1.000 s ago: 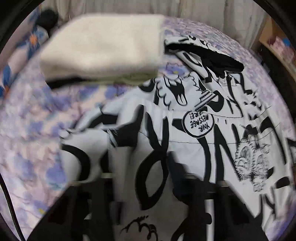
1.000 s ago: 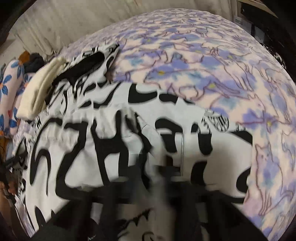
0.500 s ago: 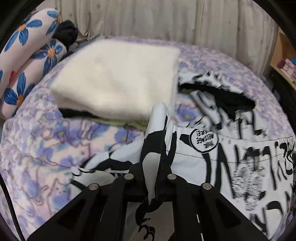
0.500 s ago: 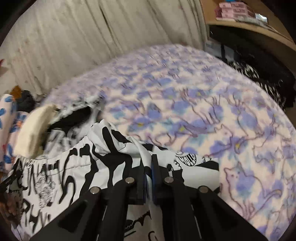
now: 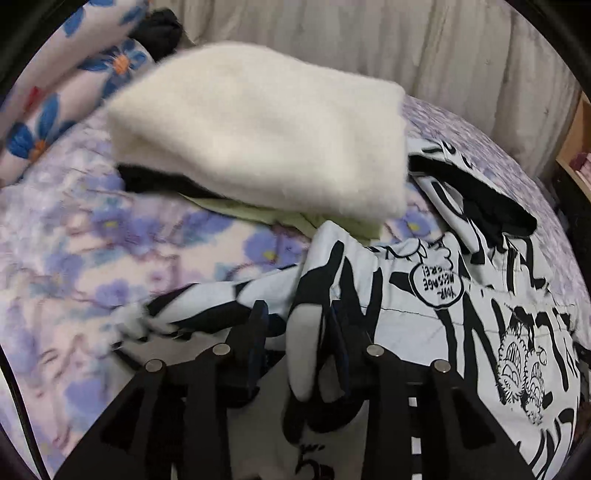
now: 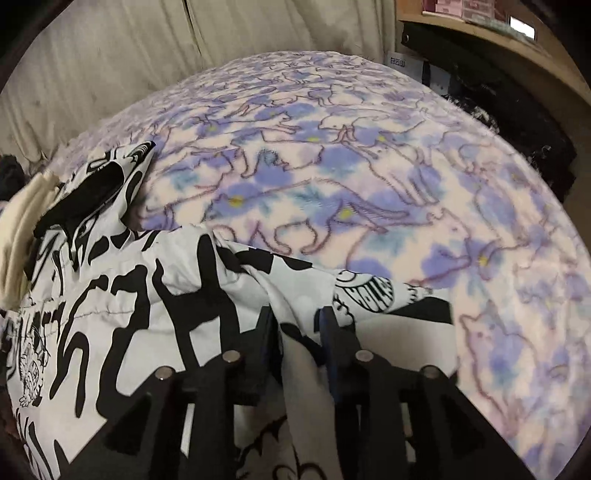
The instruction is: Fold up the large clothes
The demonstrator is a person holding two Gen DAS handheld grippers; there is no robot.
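Garment fold (image 5: 310, 332) apparently between gripper (image 5: 295, 317) pads

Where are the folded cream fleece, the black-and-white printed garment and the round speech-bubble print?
Folded cream fleece (image 5: 258, 136), left wrist view, top face.
Black-and-white printed garment (image 6: 122, 306), right wrist view, flat panel.
Round speech-bubble print (image 5: 436, 286), left wrist view, centre.

the near part of the black-and-white printed garment (image 5: 461, 325) is hidden under the left claw (image 5: 295, 325), and its far edge is cut off at the frame's right side. the cream folded blanket (image 5: 258, 140) is blurred; what lies beneath it is mostly covered. in the right wrist view, shelf items (image 6: 465, 9) are cropped and too small to be read.
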